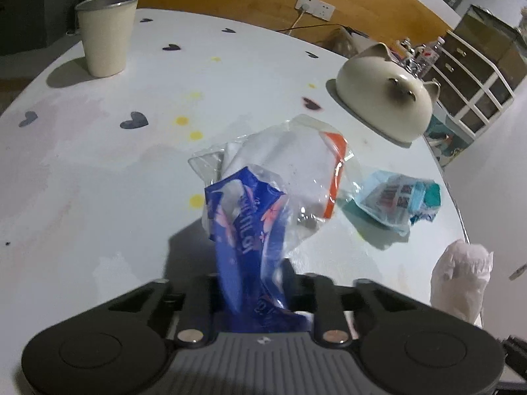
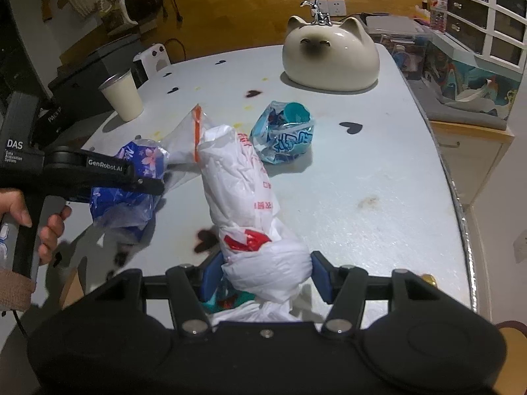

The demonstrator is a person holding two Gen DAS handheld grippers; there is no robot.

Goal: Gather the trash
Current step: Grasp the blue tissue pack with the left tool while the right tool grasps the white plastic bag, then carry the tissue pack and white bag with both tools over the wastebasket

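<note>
Blue-printed wrapper (image 1: 243, 230) clamped in left gripper (image 1: 253, 302) at frame centre, white bag (image 2: 243, 197) pinched in right gripper (image 2: 263, 276) at lower middle, teal packet (image 2: 283, 135) left loose on bench (image 2: 378, 171), centre.

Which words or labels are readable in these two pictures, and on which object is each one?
"GenRobot.AI": on the left gripper, side of its arm.
"DAS", with small unreadable lines under it: on its body.
Red characters on the white bag: too blurred.
Print on the blue wrapper and the teal packet: unreadable.
</note>
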